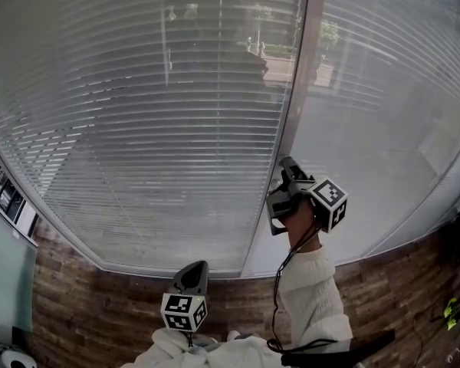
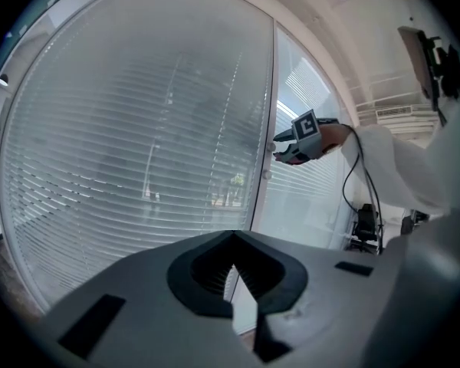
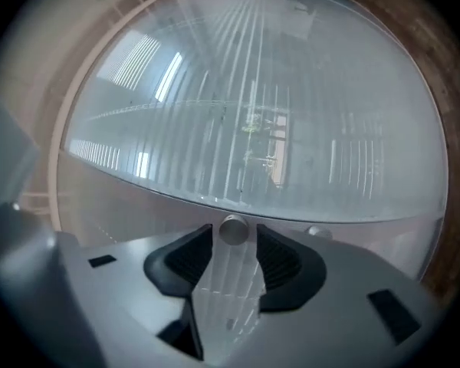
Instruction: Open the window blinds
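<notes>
Knob (image 3: 232, 229), small and round, sits on the window post (image 1: 295, 106), right between the spread fingers (image 3: 192, 255) of the right gripper (image 1: 287, 167), which do not clamp it. The window blinds (image 1: 153, 113) hang lowered across the panes on both sides of that post. The left gripper (image 1: 193, 271) hangs low and well apart, above the wood planking (image 1: 84, 297), its jaws pressed together on nothing.

Wood-plank floor (image 1: 84, 313), yellow-green item (image 1: 450, 313) at rt edge, white object (image 1: 11, 356) btm-left corner
</notes>
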`<act>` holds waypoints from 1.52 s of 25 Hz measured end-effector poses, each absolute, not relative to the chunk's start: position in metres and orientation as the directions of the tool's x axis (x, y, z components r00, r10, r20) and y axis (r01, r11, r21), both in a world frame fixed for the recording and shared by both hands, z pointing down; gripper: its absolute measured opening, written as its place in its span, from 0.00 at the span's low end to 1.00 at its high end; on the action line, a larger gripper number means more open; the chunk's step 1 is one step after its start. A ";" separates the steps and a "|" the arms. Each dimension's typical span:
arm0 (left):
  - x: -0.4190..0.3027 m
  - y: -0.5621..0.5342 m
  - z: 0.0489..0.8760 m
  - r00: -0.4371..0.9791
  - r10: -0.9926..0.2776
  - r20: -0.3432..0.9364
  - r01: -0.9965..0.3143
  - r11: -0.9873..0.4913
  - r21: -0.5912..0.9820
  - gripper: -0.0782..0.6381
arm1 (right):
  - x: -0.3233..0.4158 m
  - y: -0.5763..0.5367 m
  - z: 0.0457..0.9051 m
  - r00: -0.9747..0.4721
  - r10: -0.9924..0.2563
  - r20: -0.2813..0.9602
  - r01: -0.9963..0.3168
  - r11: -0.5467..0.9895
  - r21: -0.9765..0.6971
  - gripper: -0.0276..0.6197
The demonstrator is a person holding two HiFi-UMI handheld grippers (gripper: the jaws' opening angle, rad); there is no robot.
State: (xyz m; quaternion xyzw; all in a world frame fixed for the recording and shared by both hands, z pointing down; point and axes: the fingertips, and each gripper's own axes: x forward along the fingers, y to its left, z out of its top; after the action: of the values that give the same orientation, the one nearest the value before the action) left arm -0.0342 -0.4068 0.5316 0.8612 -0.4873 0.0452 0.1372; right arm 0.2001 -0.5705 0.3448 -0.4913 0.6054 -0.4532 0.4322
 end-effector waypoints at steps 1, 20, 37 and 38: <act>-0.036 -0.407 0.532 0.520 -0.827 0.213 -0.852 -0.486 0.193 0.11 | 0.199 -0.572 0.345 -0.140 -0.987 -0.079 -0.179 0.104 -0.978 0.30; -0.049 -0.417 0.533 0.522 -0.829 0.199 -0.849 -0.485 0.209 0.11 | 0.202 -0.584 0.340 -0.132 -0.991 0.007 -0.439 0.052 -0.897 0.24; -0.046 -0.412 0.535 0.520 -0.830 0.200 -0.851 -0.483 0.208 0.11 | 0.191 -0.584 0.332 -0.084 -0.978 0.190 -0.974 0.040 -0.225 0.24; -0.046 -0.411 0.535 0.519 -0.831 0.201 -0.851 -0.482 0.207 0.11 | 0.190 -0.583 0.333 -0.072 -0.978 0.197 -0.984 0.037 -0.174 0.24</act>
State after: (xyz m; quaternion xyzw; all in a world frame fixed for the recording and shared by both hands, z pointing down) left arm -0.0458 -0.4115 0.5354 0.8600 -0.4890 0.0367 0.1415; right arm 0.1904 -0.5830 0.3326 -0.6811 0.7200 -0.1322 -0.0121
